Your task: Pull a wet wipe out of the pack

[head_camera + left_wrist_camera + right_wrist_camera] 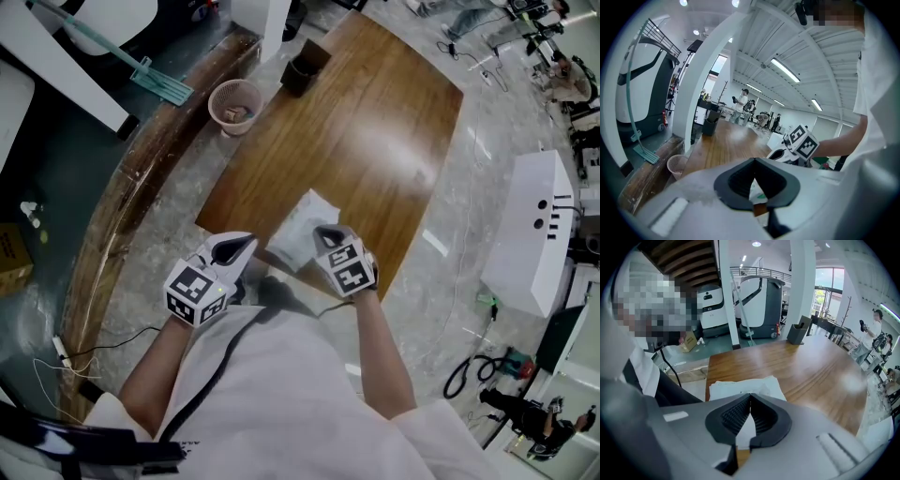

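A white wet wipe pack [298,232] lies at the near edge of the wooden table [375,131]. A crumpled white wipe [745,384] spreads over its top. My right gripper [327,234] points steeply down onto it, and in the right gripper view [750,397] its jaws are shut, with the white sheet pinched at the tips. My left gripper [246,246] sits just left of the pack with its jaws together. In the left gripper view [753,162] white pack with a green patch [759,193] shows through the hollow behind its tips, and nothing shows gripped.
A pink wastebasket [234,105] stands on the floor past the table's far left corner. A dark bin [302,67] stands at the table's far end. A white machine [542,234] is to the right, with cables [473,373] on the floor.
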`<state>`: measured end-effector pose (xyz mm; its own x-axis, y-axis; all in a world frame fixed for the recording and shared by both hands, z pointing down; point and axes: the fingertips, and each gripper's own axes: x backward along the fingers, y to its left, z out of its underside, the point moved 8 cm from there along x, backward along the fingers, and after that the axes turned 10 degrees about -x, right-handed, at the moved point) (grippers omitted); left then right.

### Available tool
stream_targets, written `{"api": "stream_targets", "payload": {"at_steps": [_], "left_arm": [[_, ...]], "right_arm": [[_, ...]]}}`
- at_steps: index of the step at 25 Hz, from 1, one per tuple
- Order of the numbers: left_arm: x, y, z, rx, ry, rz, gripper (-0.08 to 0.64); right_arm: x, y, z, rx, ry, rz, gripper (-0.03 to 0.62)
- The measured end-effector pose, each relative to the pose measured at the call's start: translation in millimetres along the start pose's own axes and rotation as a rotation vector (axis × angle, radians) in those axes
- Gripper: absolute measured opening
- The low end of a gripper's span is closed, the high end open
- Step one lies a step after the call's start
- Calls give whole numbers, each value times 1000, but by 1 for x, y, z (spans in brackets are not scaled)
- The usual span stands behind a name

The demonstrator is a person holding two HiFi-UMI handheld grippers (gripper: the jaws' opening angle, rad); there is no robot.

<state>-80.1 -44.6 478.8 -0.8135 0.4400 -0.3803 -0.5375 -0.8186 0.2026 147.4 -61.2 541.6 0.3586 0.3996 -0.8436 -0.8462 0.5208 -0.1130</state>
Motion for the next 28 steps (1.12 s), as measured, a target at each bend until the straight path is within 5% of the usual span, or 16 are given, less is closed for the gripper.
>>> {"api": "stream_targets", "payload": {"at_steps": [28], "left_arm": [[-15, 4, -30, -99, -18, 77, 6]], "right_arm": [[60, 6, -16, -141, -257, 28, 9]]}}
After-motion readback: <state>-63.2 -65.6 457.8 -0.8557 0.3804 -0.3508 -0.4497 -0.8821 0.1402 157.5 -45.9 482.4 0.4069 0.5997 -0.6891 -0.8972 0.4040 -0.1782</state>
